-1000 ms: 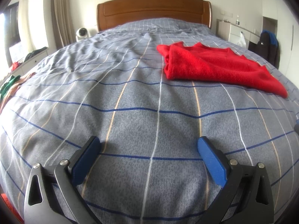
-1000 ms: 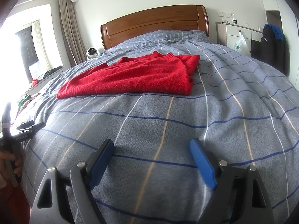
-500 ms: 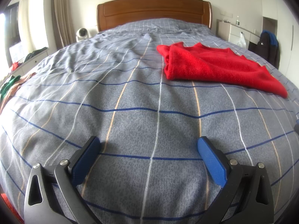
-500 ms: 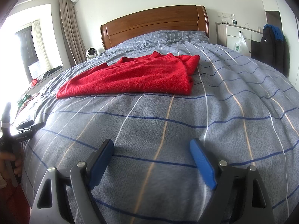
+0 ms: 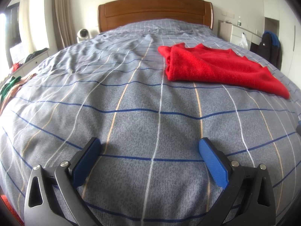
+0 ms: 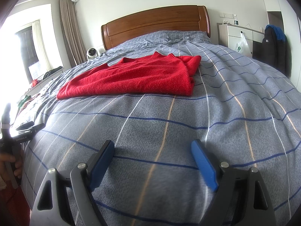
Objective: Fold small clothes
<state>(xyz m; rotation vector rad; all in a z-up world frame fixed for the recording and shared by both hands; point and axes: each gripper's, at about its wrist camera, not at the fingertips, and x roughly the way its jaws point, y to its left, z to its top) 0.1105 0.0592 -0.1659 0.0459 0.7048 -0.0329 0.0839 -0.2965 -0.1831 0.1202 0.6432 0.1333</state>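
Red sweater at 12 o'clock looks folded already; left gripper and right gripper both gape wide, holding nothing

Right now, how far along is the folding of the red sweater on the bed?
Partly done: the red sweater lies flat on the bed, doubled over on one side. Nothing is in hand: the left gripper and right gripper are open over bare cover, short of it. Remaining folds are left, and possibly the clothes at the bed's edge.
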